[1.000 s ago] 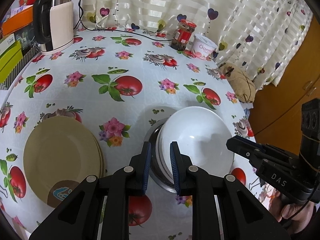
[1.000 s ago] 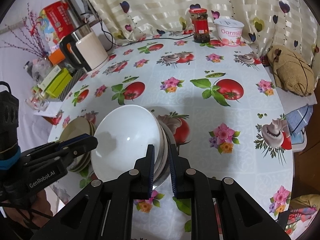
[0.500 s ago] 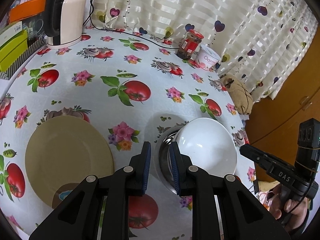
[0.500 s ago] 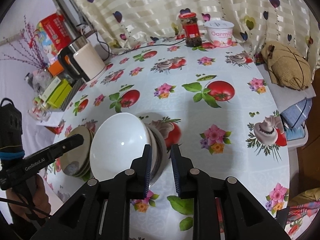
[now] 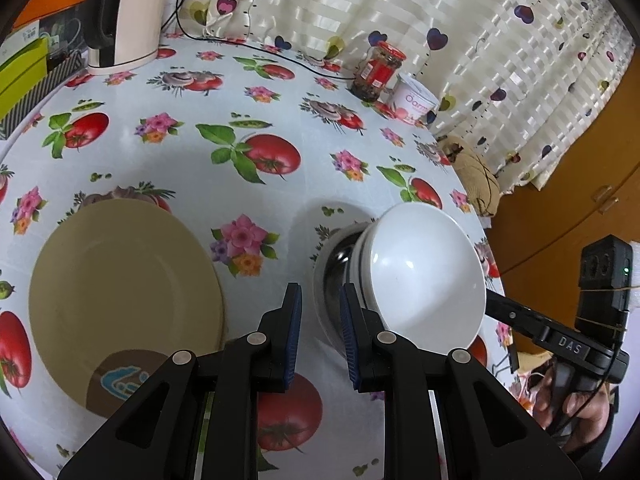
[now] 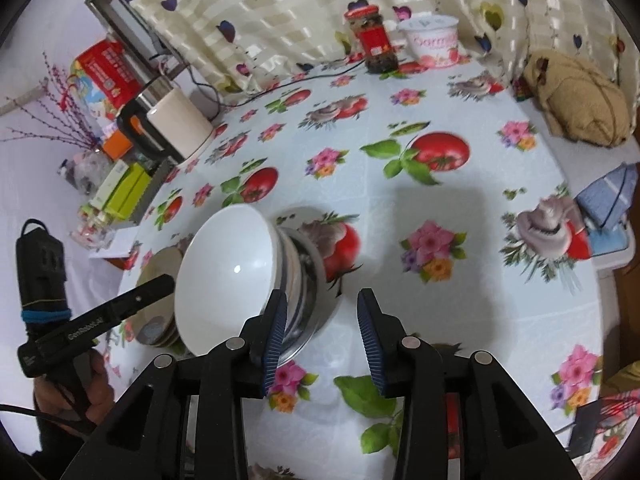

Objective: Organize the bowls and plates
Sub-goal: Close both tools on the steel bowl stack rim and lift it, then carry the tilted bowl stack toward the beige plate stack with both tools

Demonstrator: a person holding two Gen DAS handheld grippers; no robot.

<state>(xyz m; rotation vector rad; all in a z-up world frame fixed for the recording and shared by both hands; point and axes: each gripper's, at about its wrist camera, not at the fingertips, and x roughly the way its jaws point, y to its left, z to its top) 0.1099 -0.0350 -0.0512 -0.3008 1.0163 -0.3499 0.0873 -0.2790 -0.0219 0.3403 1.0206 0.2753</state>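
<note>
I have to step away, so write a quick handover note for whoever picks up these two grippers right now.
Right gripper: jaws just opened, nothing between them, beside the bowl stack.
Left gripper: open, empty, at the stack's other side.
White bowl sits nested on the striped bowl in the metal bowl.
Tan plates are stacked to the left.
Done: bowls stacked, plates stacked.
Left: nothing obvious; check stacks are steady.

The white tub (image 5: 414, 98) standing at the counter's far edge, at about one o'clock in the left wrist view, is showing red lettering that begins "Oarm"; the rest is turning out of sight. The right claw (image 5: 494, 306) is carrying "DAS" in pale letters on its body. The left claw (image 6: 160, 280) is bearing "GenRobot.AI" along its arm. The red box (image 6: 108, 68) at ten o'clock is showing print too small to read.
</note>
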